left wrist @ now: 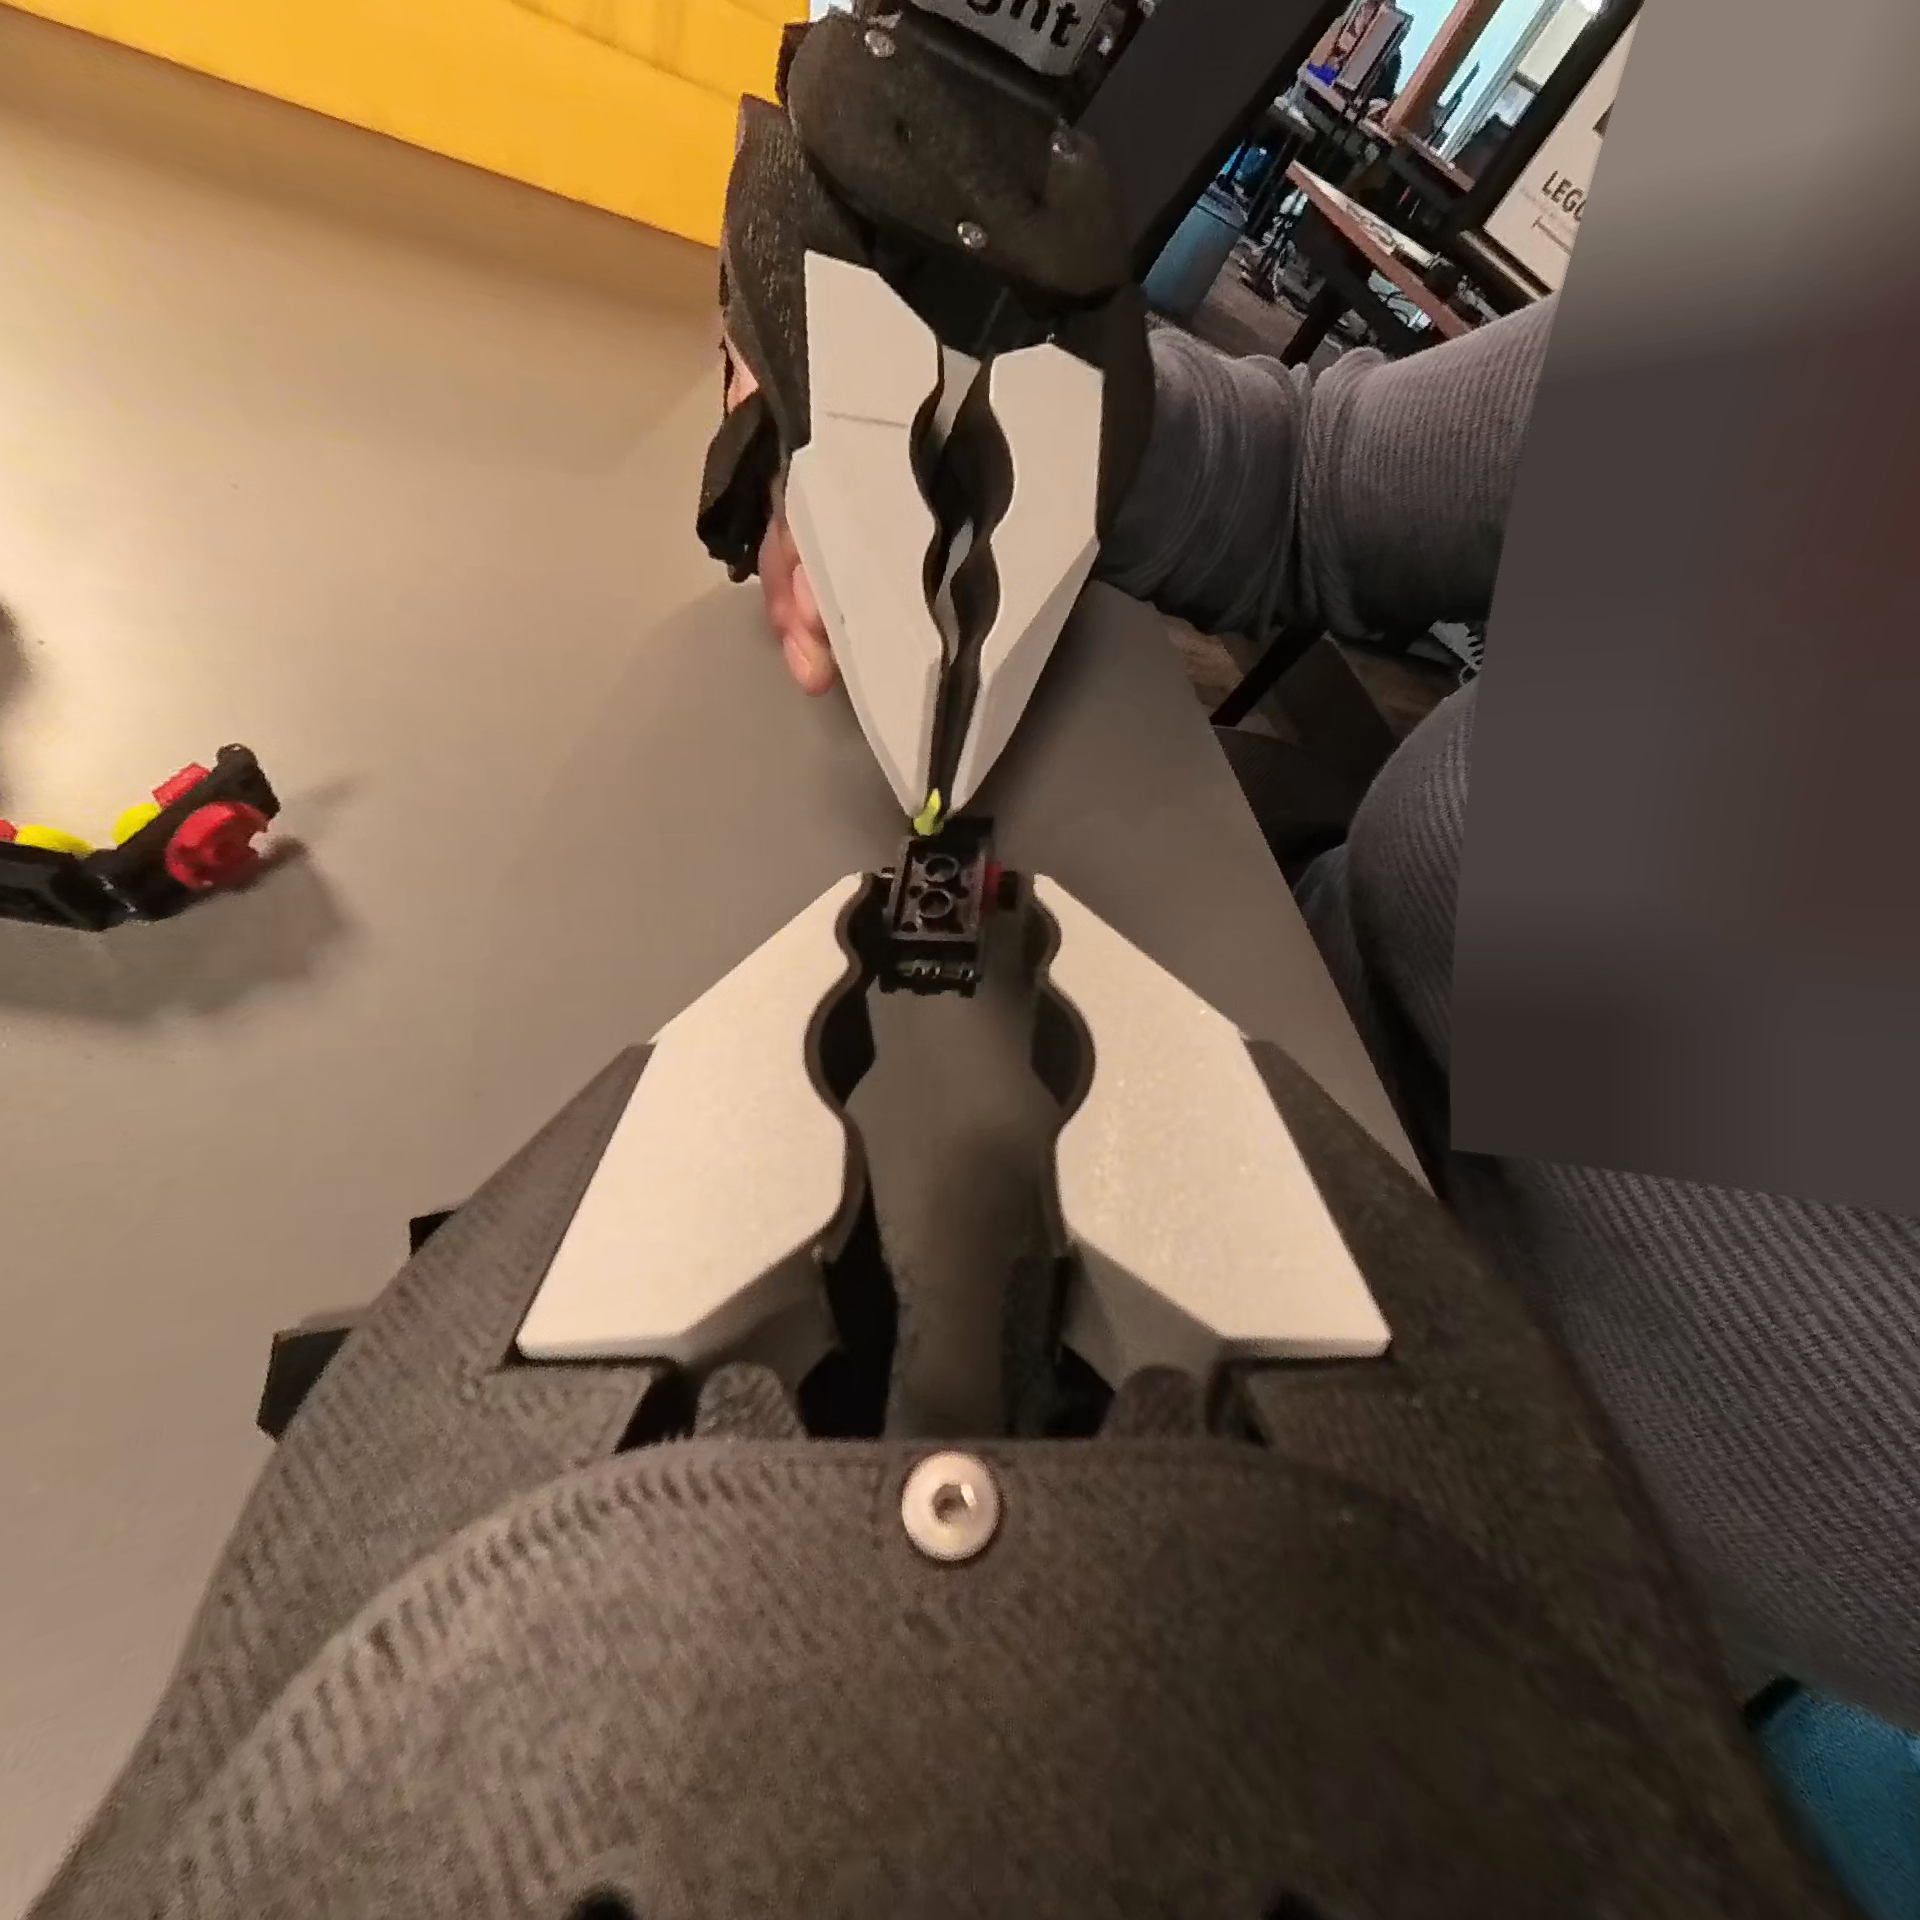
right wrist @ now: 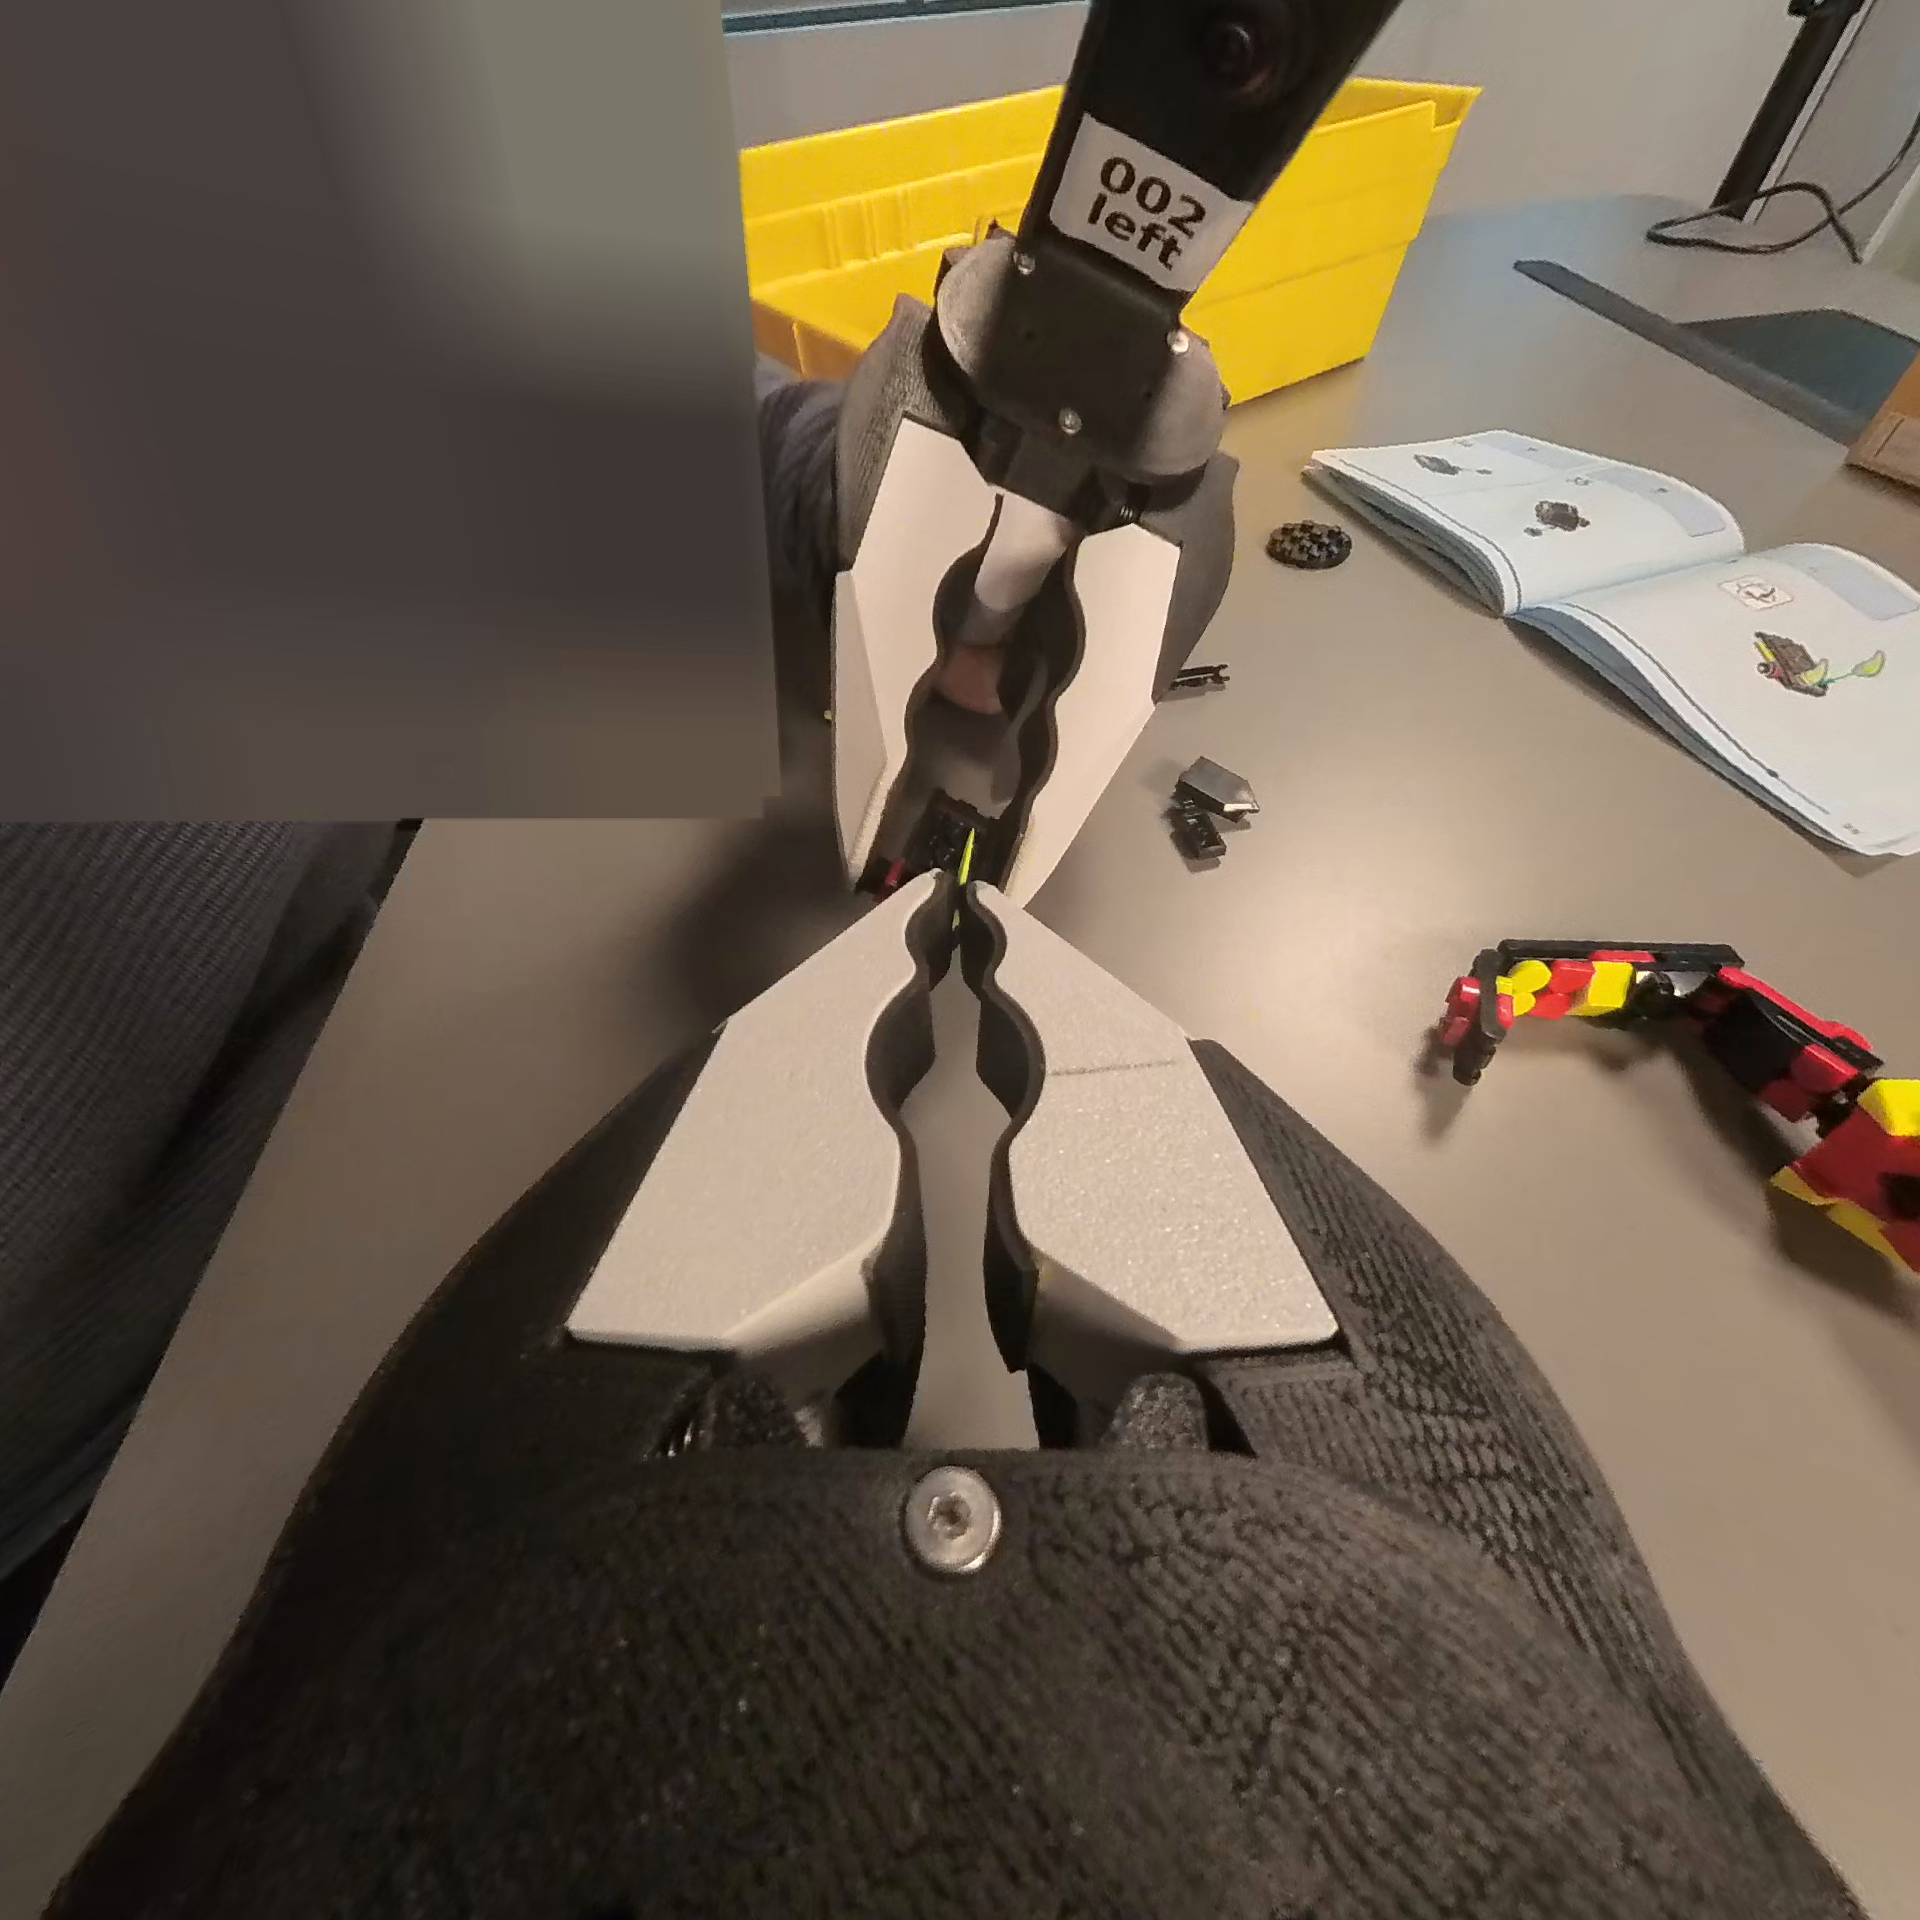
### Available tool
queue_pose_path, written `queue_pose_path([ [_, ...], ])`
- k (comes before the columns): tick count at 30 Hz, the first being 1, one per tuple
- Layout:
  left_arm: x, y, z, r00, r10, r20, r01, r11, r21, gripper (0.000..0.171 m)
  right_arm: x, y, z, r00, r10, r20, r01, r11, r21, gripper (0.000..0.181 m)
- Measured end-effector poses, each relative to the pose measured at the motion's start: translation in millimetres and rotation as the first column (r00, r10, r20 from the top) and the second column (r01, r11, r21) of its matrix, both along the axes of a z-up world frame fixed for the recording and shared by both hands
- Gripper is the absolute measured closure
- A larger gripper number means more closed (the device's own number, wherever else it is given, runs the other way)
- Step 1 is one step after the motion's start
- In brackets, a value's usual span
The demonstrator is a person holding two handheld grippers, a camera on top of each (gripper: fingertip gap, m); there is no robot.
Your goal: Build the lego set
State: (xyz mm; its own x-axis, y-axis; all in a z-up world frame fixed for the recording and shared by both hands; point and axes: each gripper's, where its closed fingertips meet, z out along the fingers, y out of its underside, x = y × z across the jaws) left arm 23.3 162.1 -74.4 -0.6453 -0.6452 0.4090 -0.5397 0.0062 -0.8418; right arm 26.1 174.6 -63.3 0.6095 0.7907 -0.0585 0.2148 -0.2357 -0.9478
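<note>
My left gripper (left wrist: 940, 894) is shut on a small black lego assembly (left wrist: 932, 914) with a red pin on its side, held above the table's near edge. My right gripper (right wrist: 956, 896) is shut on a thin lime-green piece (right wrist: 962, 868) and meets the left gripper tip to tip. In the left wrist view the right gripper (left wrist: 940, 805) comes down from above, and the lime-green piece (left wrist: 928, 812) touches the top corner of the black assembly. In the right wrist view the left gripper (right wrist: 940, 868) holds the black assembly (right wrist: 940, 831), mostly hidden between its fingers.
A red, yellow and black lego build (right wrist: 1683, 1023) lies on the grey table (right wrist: 1299, 935), also in the left wrist view (left wrist: 145, 847). Loose black pieces (right wrist: 1210, 800), a black round piece (right wrist: 1307, 541), an open instruction booklet (right wrist: 1621, 592) and a yellow bin (right wrist: 904, 197) lie beyond. Only a small space, under 4 cm, lies between the two pairs of fingers.
</note>
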Motion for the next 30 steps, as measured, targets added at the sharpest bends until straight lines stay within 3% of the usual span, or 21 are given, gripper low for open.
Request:
queue_pose_path([
  [5, 1, 3, 4, 1.0, 0.016, 0.009, -0.016, 0.999, -0.035, 0.148, 1, 4, 5, 0.995, -0.032, -0.092, 0.028, 0.998, -0.048, 0.181],
  [18, 2, 3, 4, 1.0, 0.023, 0.019, -0.022, 0.999, -0.024, 0.148, 1, 7, 7, 0.99, -0.048, -0.131, 0.039, 0.996, -0.074, 0.181],
  [30, 2, 5, 9, 0.999, 0.033, 0.037, -0.031, 0.998, -0.059, 0.147, 3, 8, 15, 0.968, -0.053, -0.247, 0.026, 0.993, -0.113, 0.167],
])
